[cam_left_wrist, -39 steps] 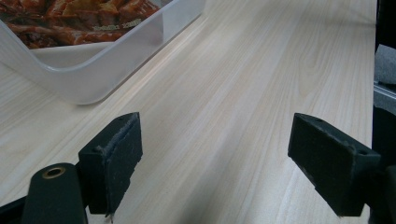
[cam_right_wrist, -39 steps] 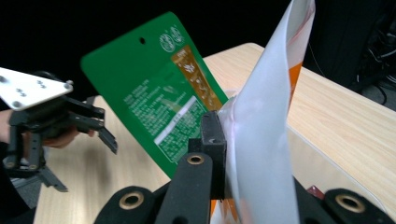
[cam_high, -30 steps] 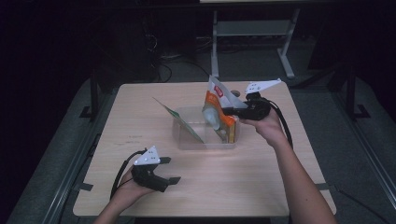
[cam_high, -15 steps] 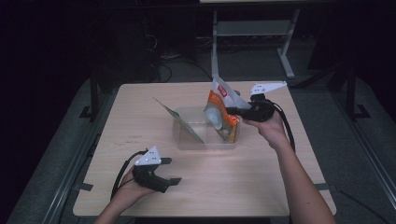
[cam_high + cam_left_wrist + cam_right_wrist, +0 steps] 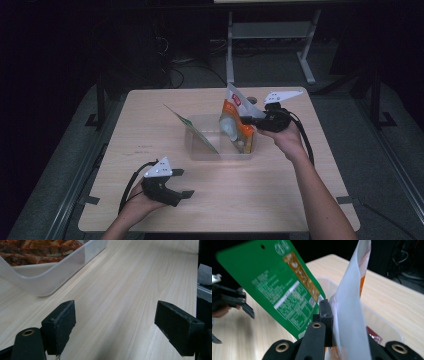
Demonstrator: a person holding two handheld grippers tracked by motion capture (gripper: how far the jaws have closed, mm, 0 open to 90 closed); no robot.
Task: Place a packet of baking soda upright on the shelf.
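A clear plastic bin (image 5: 200, 148) stands at the middle of the table. An orange and white snack pouch (image 5: 235, 120) stands upright at the bin's right end, and my right gripper (image 5: 248, 120) is shut on its edge. The right gripper view has the pouch (image 5: 350, 315) pinched between the jaws. A green packet (image 5: 192, 129) leans in the bin's left part, its printed back (image 5: 279, 287) facing the right gripper. My left gripper (image 5: 184, 186) rests open near the table's front left, with bare wood between its pads (image 5: 60, 325). The bin's corner (image 5: 47, 282) lies ahead of it.
The wooden table (image 5: 150, 120) has bare room left of the bin and along the front. A metal stand (image 5: 265, 35) rises on the floor behind the table. A dark floor surrounds the table.
My right gripper has shifted slightly right and toward the back with the pouch, which now stands more upright at the bin's right end. The left gripper has not moved.
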